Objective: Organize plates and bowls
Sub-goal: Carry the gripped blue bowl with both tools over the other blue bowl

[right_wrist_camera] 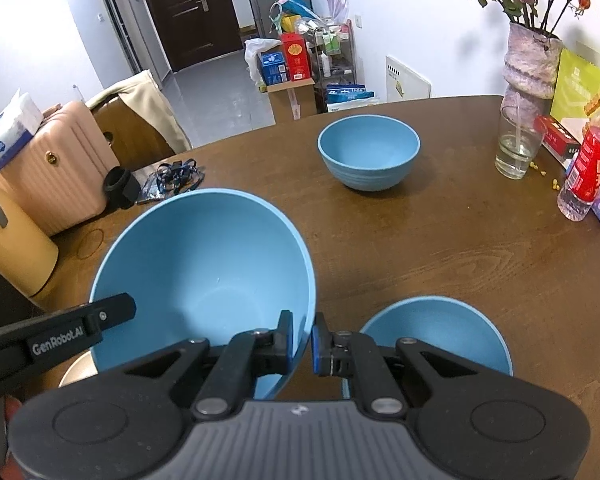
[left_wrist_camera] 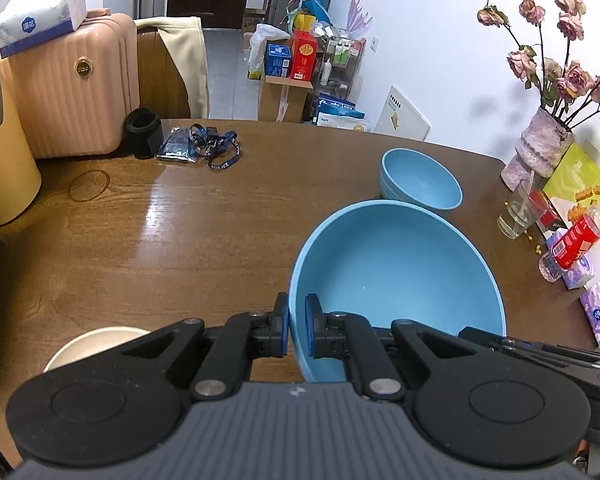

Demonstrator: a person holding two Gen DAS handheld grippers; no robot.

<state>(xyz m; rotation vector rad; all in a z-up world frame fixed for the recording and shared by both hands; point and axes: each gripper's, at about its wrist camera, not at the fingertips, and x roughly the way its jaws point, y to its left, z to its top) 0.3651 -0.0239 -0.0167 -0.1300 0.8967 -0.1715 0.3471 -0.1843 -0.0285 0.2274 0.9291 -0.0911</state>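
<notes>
A: Left wrist: left gripper (left_wrist_camera: 297,325) pinches the near rim of the big blue bowl (left_wrist_camera: 396,280), held above the table (left_wrist_camera: 180,240), mouth up.
B: Right wrist: right gripper (right_wrist_camera: 302,342) pinches its opposite rim. Two-handed carry; next probably nest it with another blue bowl (right_wrist_camera: 369,152). Round, no long axis.

Left wrist view: close above the table (left_wrist_camera: 180,240), tilted down, facing the far door at 12 o'clock. Right wrist view: same tilt and heading. Shared: big bowl (left_wrist_camera: 396,276) (right_wrist_camera: 204,272), small bowl (left_wrist_camera: 420,180) (right_wrist_camera: 368,152), vase (left_wrist_camera: 540,144) (right_wrist_camera: 532,60), suitcase (left_wrist_camera: 72,88) (right_wrist_camera: 52,160).
</notes>
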